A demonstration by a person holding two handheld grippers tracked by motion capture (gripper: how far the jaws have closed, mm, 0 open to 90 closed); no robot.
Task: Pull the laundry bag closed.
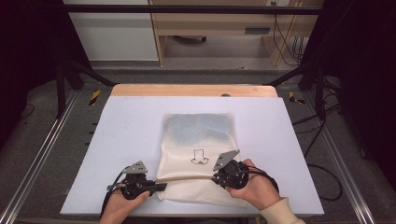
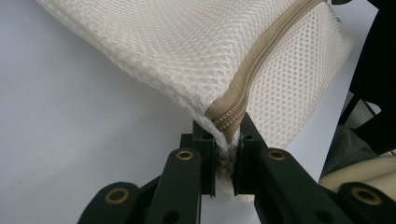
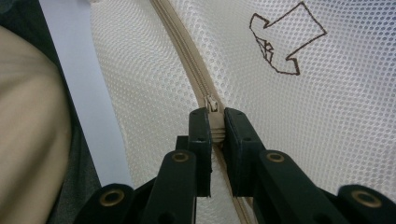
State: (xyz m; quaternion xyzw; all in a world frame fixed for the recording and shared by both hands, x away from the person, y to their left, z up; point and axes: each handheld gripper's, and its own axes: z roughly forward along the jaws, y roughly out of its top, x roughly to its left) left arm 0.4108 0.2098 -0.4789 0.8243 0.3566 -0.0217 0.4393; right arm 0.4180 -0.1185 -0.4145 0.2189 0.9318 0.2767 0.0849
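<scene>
The left gripper (image 2: 226, 142) is clamped tight on the corner of the mesh bag (image 1: 198, 140) where the zipper (image 2: 243, 79) ends; the right gripper (image 3: 215, 123) is closed on the zipper pull (image 3: 211, 103), the bag lying flat on the counter (image 1: 121, 140) ahead of both. The likely risk: the small pull slipping from the jaws, or mesh bunching if the corner grip gives. The counter's near edge sits close behind both hands; open surface lies ahead and outward.
</scene>
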